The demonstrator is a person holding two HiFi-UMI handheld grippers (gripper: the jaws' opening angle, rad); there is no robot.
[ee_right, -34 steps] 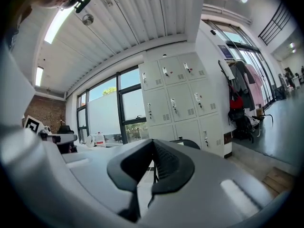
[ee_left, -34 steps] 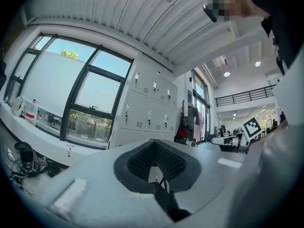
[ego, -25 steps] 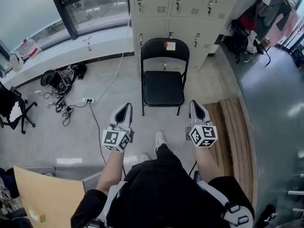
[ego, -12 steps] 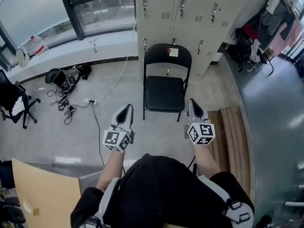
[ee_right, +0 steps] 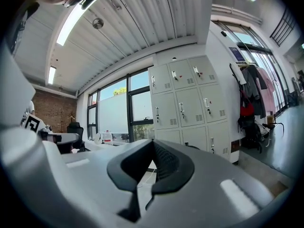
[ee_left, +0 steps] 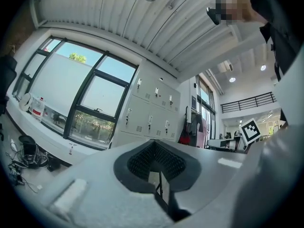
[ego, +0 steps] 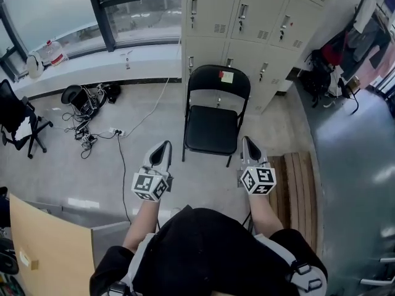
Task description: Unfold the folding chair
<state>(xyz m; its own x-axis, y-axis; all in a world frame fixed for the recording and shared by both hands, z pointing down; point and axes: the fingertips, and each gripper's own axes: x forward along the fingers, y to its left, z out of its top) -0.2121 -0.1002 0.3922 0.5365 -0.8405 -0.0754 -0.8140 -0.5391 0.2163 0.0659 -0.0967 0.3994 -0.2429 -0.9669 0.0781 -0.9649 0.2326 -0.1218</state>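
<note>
The black folding chair (ego: 212,130) stands unfolded on the floor in front of the grey lockers, seat down, with a small sticker on its backrest. My left gripper (ego: 165,144) hangs shut and empty just off the chair's front left corner, clear of it. My right gripper (ego: 246,139) is shut and empty beside the chair's front right leg, also apart from it. In the left gripper view the gripper (ee_left: 155,142) has its jaws together and points level at the lockers. The right gripper view shows the same for that gripper (ee_right: 153,141).
Grey lockers (ego: 247,17) rise behind the chair. A slatted wooden platform (ego: 300,171) lies on the right. Cables and a power strip (ego: 86,134) sprawl at the left near a black office chair (ego: 15,122). A cardboard sheet (ego: 49,251) leans at the lower left. Bags (ego: 321,66) hang at the far right.
The head view has tilted, so the chair sits lower in the picture. Both grippers drifted slightly, still shut and empty. The shoe seen between them earlier is out of sight.
</note>
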